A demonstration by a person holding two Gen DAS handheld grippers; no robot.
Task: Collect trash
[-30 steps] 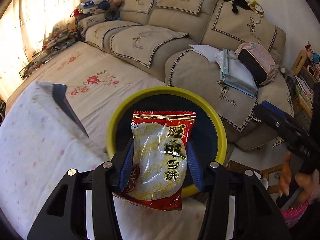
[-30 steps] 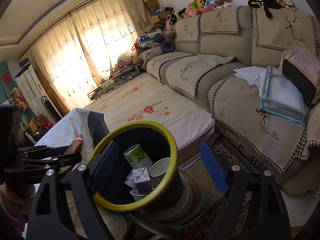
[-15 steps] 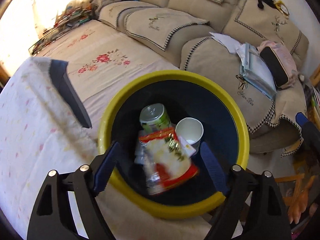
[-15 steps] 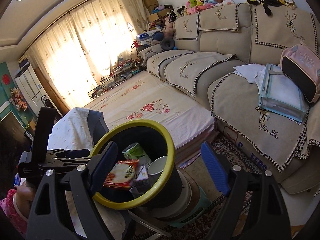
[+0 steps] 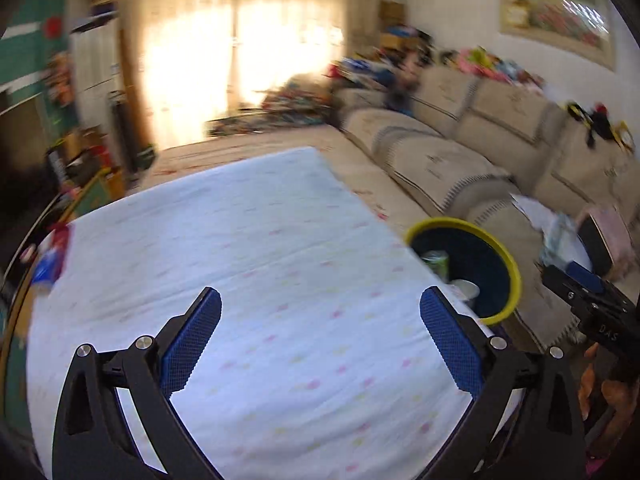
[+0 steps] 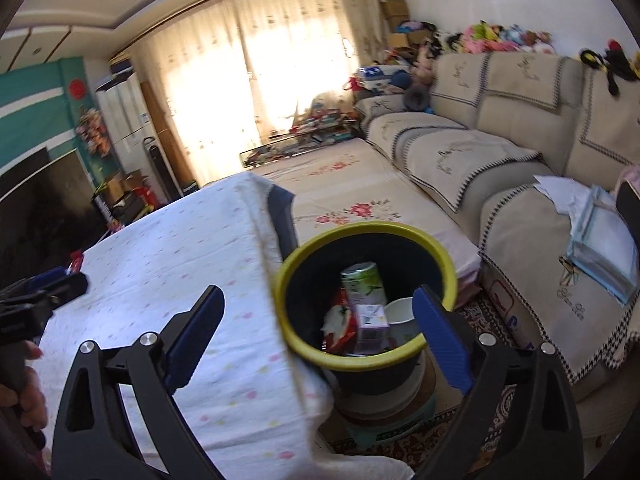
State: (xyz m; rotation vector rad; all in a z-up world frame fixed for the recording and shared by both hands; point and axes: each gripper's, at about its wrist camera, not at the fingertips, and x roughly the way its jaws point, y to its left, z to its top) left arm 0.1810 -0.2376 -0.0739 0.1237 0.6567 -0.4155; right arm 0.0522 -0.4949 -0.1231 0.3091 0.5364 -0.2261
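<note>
A dark trash bin with a yellow rim [image 6: 365, 229] stands beside the table's right edge; it also shows in the left wrist view [image 5: 513, 268]. Inside lie a red snack wrapper [image 6: 340, 322], a green can [image 6: 362, 282], a small carton [image 6: 372, 320] and a white paper cup [image 6: 400, 312]. My left gripper [image 5: 320, 332] is open and empty above the white tablecloth [image 5: 260, 260]. My right gripper [image 6: 318, 328] is open and empty, over the table edge and the bin. A red and blue wrapper [image 5: 50, 256] lies at the table's far left edge.
A beige sofa [image 6: 500, 128] with papers and a pink bag runs along the right. A low floral-covered bed [image 6: 340, 188] lies behind the bin. A television [image 6: 40, 200] and clutter stand at the left. The bin sits on a stool [image 6: 384, 420] over a patterned rug.
The left gripper opened and dropped the snack wrapper into the bin, then swung left over the table. The right gripper turned left toward the table.
</note>
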